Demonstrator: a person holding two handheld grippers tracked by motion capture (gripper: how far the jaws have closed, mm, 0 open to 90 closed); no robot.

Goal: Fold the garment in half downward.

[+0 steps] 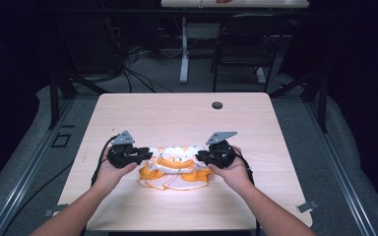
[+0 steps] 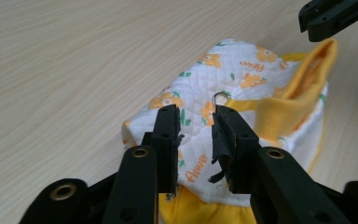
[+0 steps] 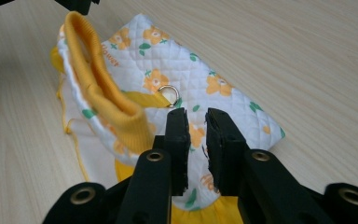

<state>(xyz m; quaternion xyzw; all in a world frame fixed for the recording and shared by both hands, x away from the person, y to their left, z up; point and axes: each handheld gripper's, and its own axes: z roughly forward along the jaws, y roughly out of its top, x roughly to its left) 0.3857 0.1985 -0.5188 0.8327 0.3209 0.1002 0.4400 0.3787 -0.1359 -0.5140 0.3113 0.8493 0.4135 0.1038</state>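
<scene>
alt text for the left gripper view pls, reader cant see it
The left gripper has its two black jaws parted just above a small quilted white garment printed with orange flowers, folded on a pale wooden table. A yellow ribbed collar stands up at right, near a metal ring.

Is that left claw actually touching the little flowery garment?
Cannot tell. In the left gripper view the left claw stands open over the quilted garment, cloth showing between its jaws, but no view plainly shows the pads pressing or a gap.

Below the left claw (image 2: 196, 116) the garment (image 2: 242, 79) runs off the bottom edge in the left gripper view. The right claw (image 3: 196, 119) covers part of its printed word (image 3: 208, 181), unreadable there.
</scene>
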